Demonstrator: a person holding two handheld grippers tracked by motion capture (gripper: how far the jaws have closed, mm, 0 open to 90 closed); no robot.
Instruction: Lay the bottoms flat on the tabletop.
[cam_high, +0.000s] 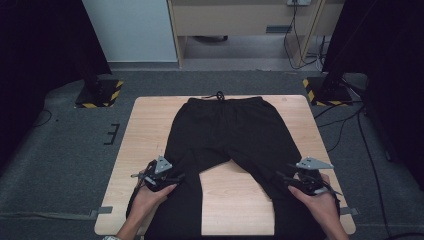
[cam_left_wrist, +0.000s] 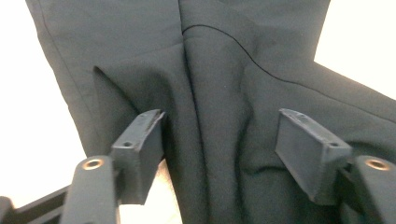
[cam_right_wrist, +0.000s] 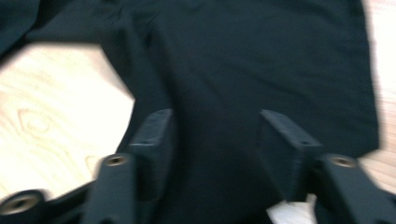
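Left gripper: jaws spread wide, nothing clamped, poised over the left leg of the black trousers. In the left gripper view, wrinkled dark cloth runs between the parted jaws.

Right gripper: jaws likewise apart, holding nothing, over the right leg near its outer edge. In the right gripper view, cloth lies between the jaws; the picture is blurred.

Trousers lie flat on the wooden table, waistband and drawstring at the far edge, legs running toward the person, bare wood between them. Grey carpet surrounds the table.
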